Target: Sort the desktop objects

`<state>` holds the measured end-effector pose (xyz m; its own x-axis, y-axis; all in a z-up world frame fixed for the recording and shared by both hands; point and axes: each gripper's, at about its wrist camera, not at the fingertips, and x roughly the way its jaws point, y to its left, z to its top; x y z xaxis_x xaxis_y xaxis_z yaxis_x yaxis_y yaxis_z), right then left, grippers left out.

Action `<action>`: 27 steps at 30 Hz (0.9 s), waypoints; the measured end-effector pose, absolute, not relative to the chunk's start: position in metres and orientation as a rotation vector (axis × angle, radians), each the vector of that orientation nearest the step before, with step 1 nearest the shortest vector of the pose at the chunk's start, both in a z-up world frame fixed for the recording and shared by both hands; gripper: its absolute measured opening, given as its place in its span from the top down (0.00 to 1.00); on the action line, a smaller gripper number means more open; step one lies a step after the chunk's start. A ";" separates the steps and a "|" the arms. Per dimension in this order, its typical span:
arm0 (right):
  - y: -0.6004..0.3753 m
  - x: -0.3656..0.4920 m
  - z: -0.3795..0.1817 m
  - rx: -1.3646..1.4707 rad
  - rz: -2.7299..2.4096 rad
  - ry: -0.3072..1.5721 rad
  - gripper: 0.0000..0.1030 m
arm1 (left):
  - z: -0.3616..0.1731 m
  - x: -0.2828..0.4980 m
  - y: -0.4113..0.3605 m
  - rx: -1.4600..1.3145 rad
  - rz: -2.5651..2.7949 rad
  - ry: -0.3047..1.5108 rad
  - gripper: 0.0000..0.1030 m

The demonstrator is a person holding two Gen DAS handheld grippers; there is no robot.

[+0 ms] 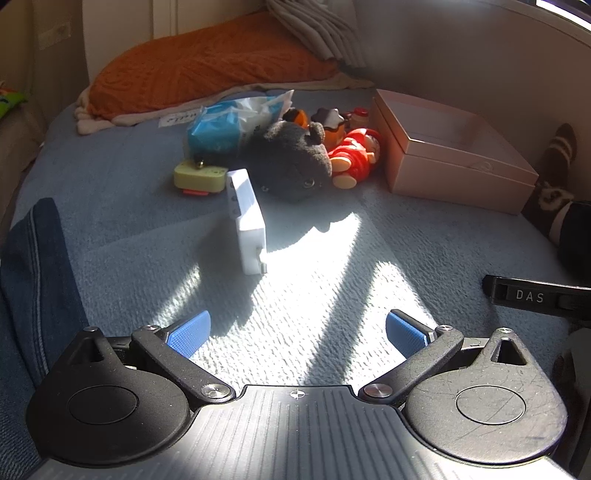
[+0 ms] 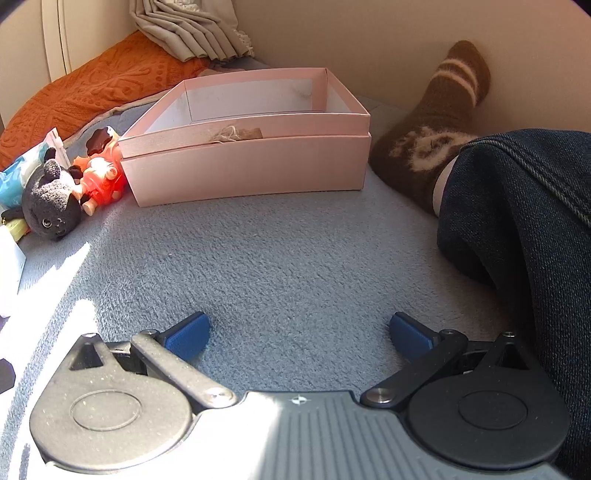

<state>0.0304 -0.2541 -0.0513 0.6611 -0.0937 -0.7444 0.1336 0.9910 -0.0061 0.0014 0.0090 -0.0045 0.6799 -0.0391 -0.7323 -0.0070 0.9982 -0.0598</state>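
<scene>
My left gripper (image 1: 297, 334) is open and empty over the blue fleece blanket (image 1: 129, 206). Ahead of it lies a white charger block (image 1: 247, 218), then a dark plush toy (image 1: 290, 162), a red doll (image 1: 354, 155), a yellow-green gadget (image 1: 199, 177), a blue-and-white packet (image 1: 229, 122) and small figures (image 1: 332, 120). An open pink box (image 1: 443, 147) stands at the right. My right gripper (image 2: 299, 332) is open and empty, facing the pink box (image 2: 243, 170). The plush (image 2: 50, 201) and red doll (image 2: 101, 181) lie left of the box.
An orange cushion (image 1: 199, 70) and folded grey cloth (image 1: 317, 29) lie at the back. The person's brown striped sock (image 2: 439, 122) and jeans leg (image 2: 524, 221) are on the right; a jeans knee (image 1: 33, 280) is at left. The other gripper's black part (image 1: 535, 297) shows at right.
</scene>
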 end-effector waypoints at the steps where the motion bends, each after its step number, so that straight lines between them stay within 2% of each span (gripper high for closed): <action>1: -0.254 0.033 -0.050 0.045 -0.130 0.856 0.00 | -0.004 0.002 0.010 -0.068 -0.020 0.831 0.00; 5: -0.258 0.044 -0.048 0.052 -0.122 0.920 0.00 | -0.002 0.004 0.013 -0.098 -0.029 0.847 0.00; 12: -0.256 0.053 -0.044 0.017 -0.089 0.984 0.00 | 0.012 -0.001 0.010 -0.043 -0.023 0.759 0.00; 27: -0.245 0.034 -0.046 -0.028 -0.114 0.949 0.00 | 0.007 0.003 0.007 0.029 -0.111 0.776 0.00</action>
<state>0.0340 -0.2448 -0.0463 0.5774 -0.1096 -0.8091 0.0850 0.9936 -0.0740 0.0026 0.0068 0.0072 0.7079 -0.0889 -0.7007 0.1106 0.9938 -0.0143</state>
